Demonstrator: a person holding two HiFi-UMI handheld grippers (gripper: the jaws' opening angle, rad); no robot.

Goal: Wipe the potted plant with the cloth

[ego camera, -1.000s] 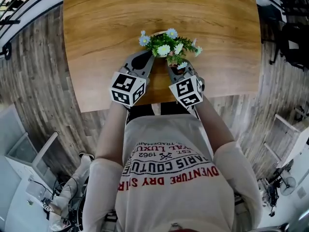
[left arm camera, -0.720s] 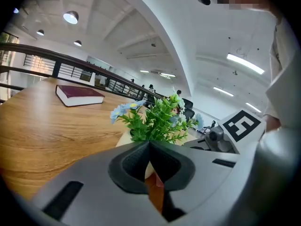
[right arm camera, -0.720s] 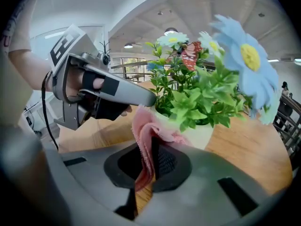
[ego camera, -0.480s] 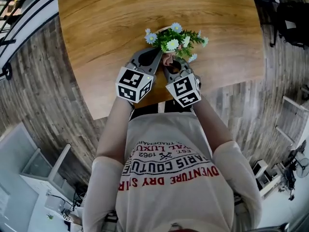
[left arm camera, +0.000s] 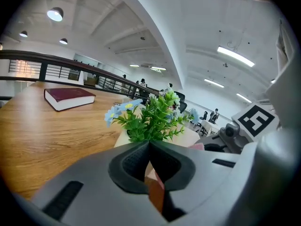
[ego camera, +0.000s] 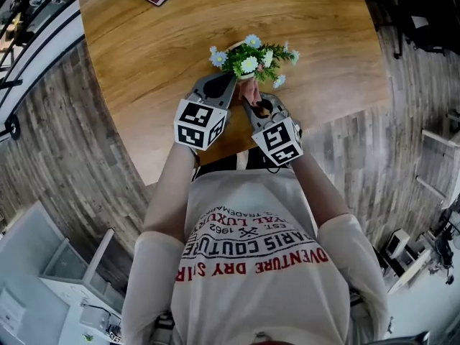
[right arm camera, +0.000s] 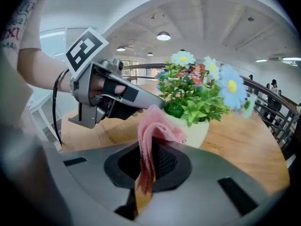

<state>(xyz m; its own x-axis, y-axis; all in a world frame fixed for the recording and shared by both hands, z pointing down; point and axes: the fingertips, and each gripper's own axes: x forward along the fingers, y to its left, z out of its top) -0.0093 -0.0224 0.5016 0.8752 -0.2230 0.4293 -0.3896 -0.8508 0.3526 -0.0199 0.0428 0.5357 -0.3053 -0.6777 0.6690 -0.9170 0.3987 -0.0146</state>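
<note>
Nearest is the person's white printed shirt [ego camera: 251, 257], with both forearms reaching out over the near edge of the wooden table [ego camera: 144, 70]. Grey plank floor [ego camera: 65, 142] shows on either side of the table.

The two grippers lie side by side just past that edge, and their tips converge on the plant [ego camera: 251, 56].

The left gripper [left arm camera: 149, 144] has its jaws together, and nothing shows between them. Its tip is at the near left rim of the pot [right arm camera: 190, 126]. Whether it touches the rim cannot be told.

The right gripper [right arm camera: 151, 149] is just to the right of it. Its jaws are clamped on the pink cloth [right arm camera: 155, 124]. The cloth is folded and stands up past the tips in a loose crest. It is just in front of the pot's left side, close by the left gripper's tip. Contact with the pot cannot be made out.

The plant stands upright in the cream pot, on the near half of the table and roughly midway across. It has dense green leaves with pale blue and white daisy-like flowers above them. A touch of red shows among the stems. The flowers rise above both grippers.

Farther off, a closed dark red book [left arm camera: 69, 98] lies flat at the far left of the table, well apart from the plant.

Beyond the table runs a dark rail [left arm camera: 70, 65], under a white ceiling with lit lamps.
</note>
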